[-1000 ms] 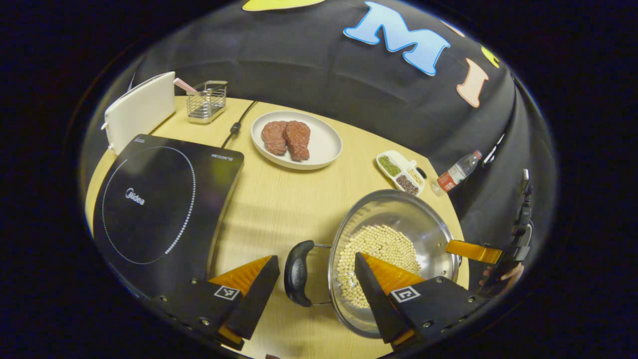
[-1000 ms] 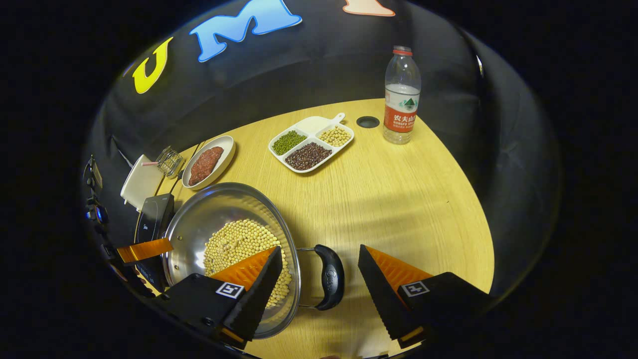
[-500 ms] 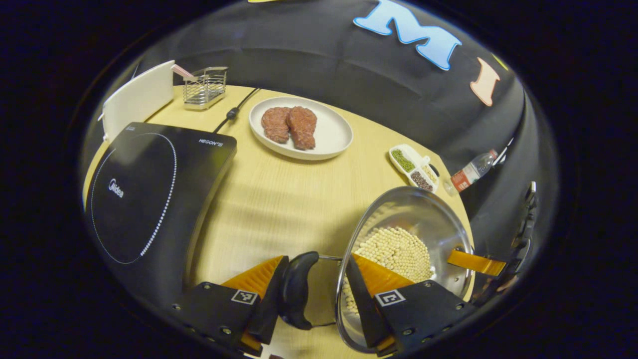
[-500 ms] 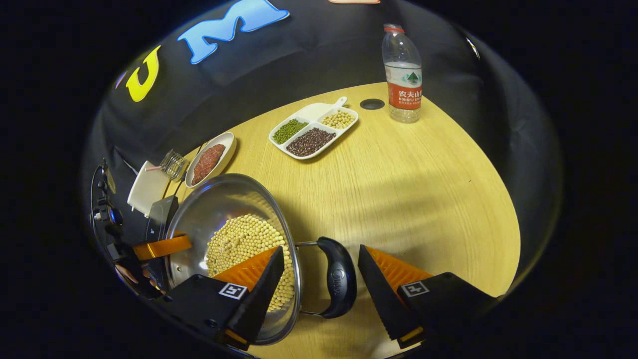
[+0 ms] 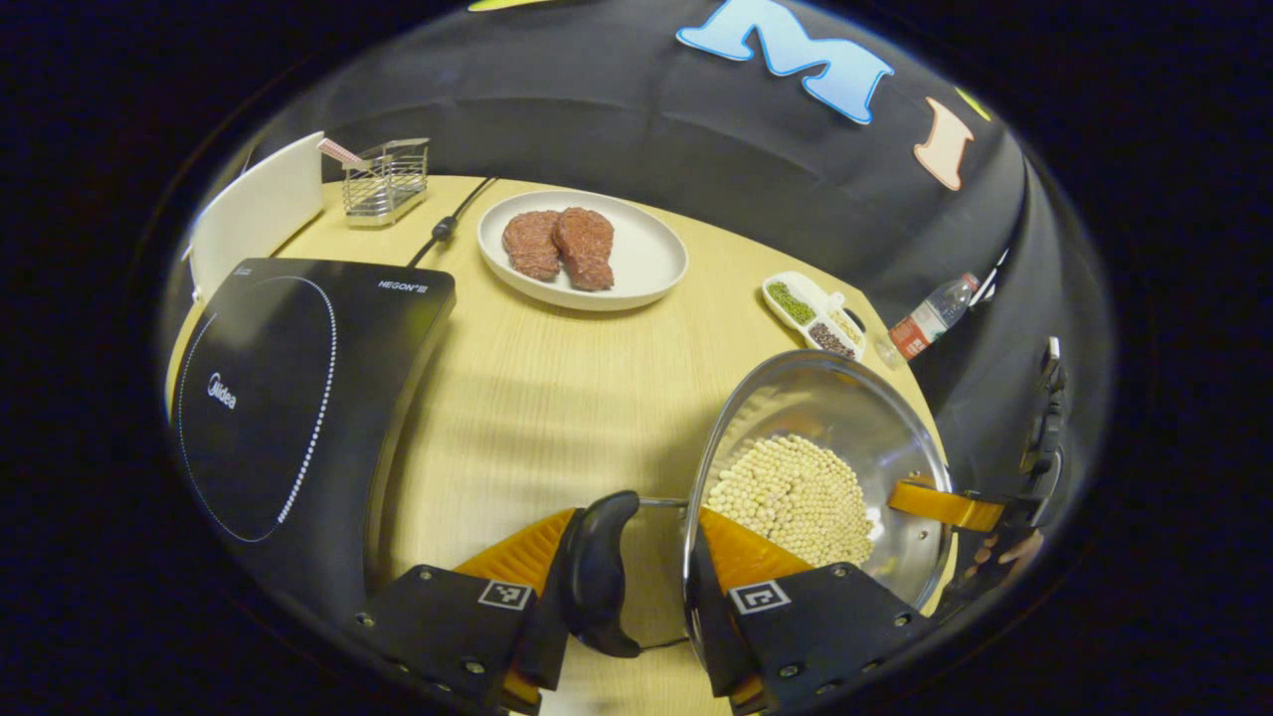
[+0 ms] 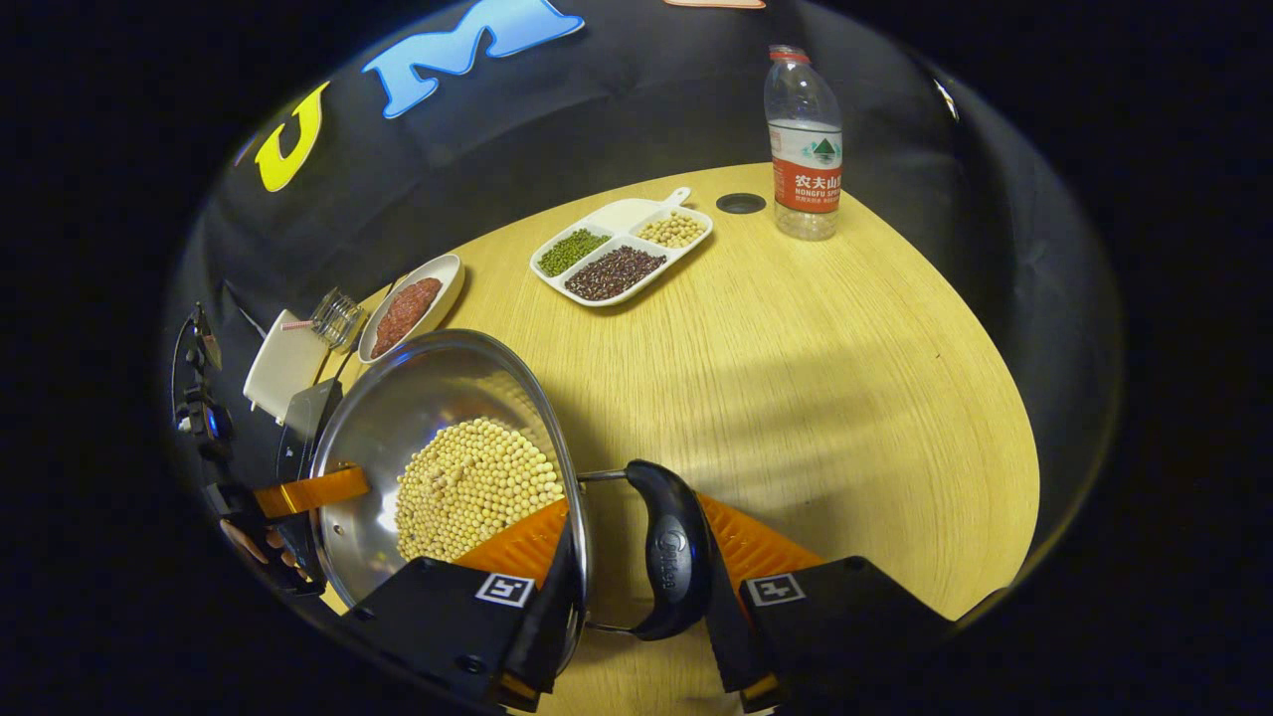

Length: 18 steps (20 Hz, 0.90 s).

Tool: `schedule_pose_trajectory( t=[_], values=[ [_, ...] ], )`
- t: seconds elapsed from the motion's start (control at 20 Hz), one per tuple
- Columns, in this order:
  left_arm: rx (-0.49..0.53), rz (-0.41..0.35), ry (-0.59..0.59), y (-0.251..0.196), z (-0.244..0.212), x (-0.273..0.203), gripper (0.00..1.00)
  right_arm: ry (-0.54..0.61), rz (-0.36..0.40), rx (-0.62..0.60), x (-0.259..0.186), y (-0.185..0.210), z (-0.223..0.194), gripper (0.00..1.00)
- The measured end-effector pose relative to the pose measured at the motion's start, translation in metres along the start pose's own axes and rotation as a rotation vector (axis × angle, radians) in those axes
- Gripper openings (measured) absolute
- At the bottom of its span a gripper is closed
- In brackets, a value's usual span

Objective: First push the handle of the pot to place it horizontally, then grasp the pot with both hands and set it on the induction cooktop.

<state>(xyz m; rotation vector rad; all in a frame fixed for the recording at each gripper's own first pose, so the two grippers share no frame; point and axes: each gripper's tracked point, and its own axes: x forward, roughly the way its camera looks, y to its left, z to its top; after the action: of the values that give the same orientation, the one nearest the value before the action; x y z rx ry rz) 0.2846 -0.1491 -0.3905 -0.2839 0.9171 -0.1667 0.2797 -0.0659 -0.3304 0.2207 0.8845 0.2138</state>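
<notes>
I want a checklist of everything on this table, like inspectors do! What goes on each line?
Surface: round wooden table, no spills seen.
Job's things: steel pot holding pale beans, standing on the table right of the black cooktop, not yet on it.
Grippers: left gripper closed around the pot's left handle and rim; right gripper closed around the right handle and rim.
Clutter: plate of meat, divided tray of beans, water bottle, wire basket, white board.
Cables: black cord behind the cooktop.
Surroundings: black cloth wall.
</notes>
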Motion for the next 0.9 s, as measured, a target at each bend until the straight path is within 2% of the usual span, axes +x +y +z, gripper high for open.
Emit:
schedule_pose_trajectory(
  t=[0.05,0.15,0.2,0.25,0.35,0.4,0.45,0.5,0.55,0.6,0.65,0.7,0.75,0.8,0.85,0.9],
  values=[
    [0.002,-0.001,-0.002,0.0,0.0,0.0,0.56,-0.001,-0.004,-0.007,0.0,-0.001,0.0,0.63],
    [0.005,0.0,-0.009,0.0,0.001,0.0,0.55,0.009,-0.002,-0.007,0.0,-0.001,-0.001,0.6],
    [0.01,0.001,-0.008,0.0,0.001,0.0,0.51,0.01,-0.001,0.002,-0.002,0.0,0.0,0.6],
    [0.014,0.0,-0.009,0.0,0.002,-0.001,0.58,0.013,0.0,0.002,-0.001,0.0,-0.002,0.58],
    [0.022,0.005,-0.016,-0.001,0.003,0.0,0.49,0.017,0.001,0.004,-0.001,-0.001,-0.002,0.54],
    [0.033,0.008,-0.011,0.0,0.003,0.001,0.52,0.016,-0.003,0.016,-0.006,0.0,-0.001,0.57],
    [0.037,0.012,-0.012,0.0,0.004,0.0,0.53,0.02,-0.009,0.006,-0.003,0.001,-0.004,0.51],
    [0.041,0.013,-0.009,-0.001,0.003,0.0,0.56,0.022,-0.015,0.001,-0.004,0.0,-0.005,0.5],
    [0.041,0.013,0.002,-0.001,0.001,-0.001,0.52,0.023,-0.02,0.002,-0.007,0.0,-0.005,0.53],
    [0.041,0.01,0.002,-0.003,0.0,-0.005,0.48,0.022,-0.022,0.005,-0.013,0.001,-0.007,0.53],
    [0.05,0.006,-0.007,-0.006,0.002,-0.012,0.56,0.015,-0.023,0.011,-0.021,0.002,-0.007,0.53],
    [0.062,0.001,-0.016,-0.009,0.005,-0.02,0.52,0.011,-0.026,0.01,-0.028,0.003,-0.008,0.5],
    [0.07,-0.003,-0.019,-0.012,0.005,-0.026,0.48,0.008,-0.031,0.006,-0.036,0.004,-0.008,0.53],
    [0.071,-0.009,-0.013,-0.015,0.003,-0.034,0.56,0.011,-0.04,0.001,-0.045,0.005,-0.012,0.53],
    [0.068,-0.016,-0.003,-0.017,-0.001,-0.042,0.52,0.009,-0.046,0.004,-0.057,0.006,-0.014,0.53],
    [0.066,-0.024,0.001,-0.019,-0.004,-0.051,0.52,0.008,-0.052,0.009,-0.066,0.008,-0.018,0.5]
  ],
)
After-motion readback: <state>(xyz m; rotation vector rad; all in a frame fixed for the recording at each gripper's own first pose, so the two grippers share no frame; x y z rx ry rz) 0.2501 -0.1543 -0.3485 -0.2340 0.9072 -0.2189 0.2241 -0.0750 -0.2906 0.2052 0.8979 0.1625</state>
